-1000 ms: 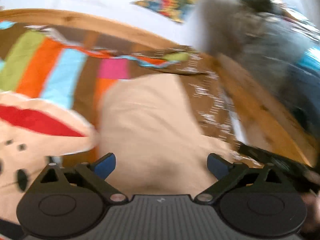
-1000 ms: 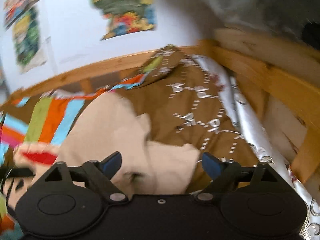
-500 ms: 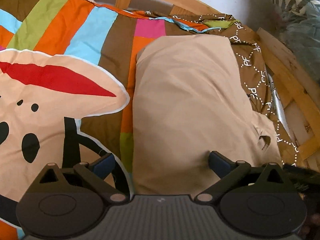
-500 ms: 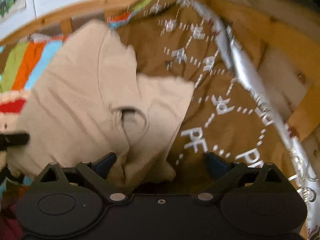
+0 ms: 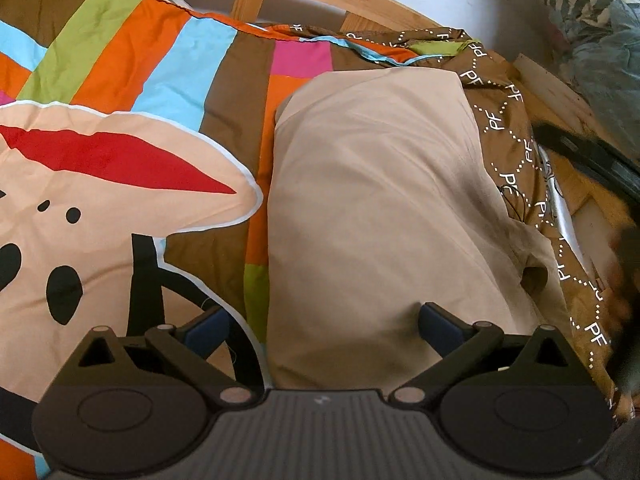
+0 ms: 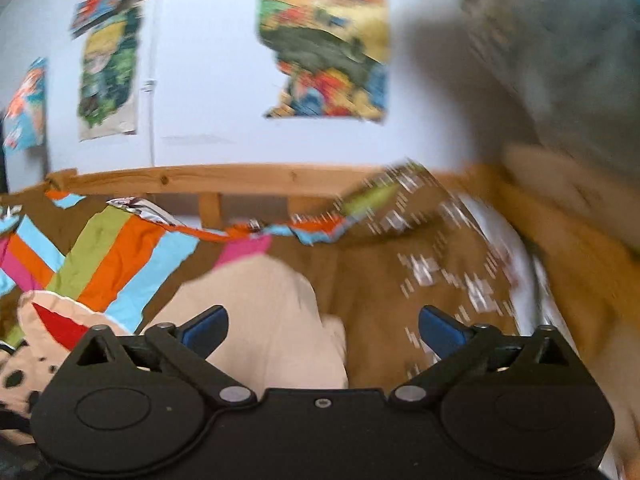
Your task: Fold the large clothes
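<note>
Striped bedding (image 5: 132,60) carries the folded beige garment (image 5: 380,208), both claws (image 5: 324,330) (image 6: 323,330) spread wide, empty.

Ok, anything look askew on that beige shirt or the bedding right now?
The beige shirt lies mostly flat and folded, but its near right corner is bunched, with a dark pocket in the cloth. The brown bedcover beside it is rumpled against the wooden bed frame. Both hand-held grippers are open.
</note>
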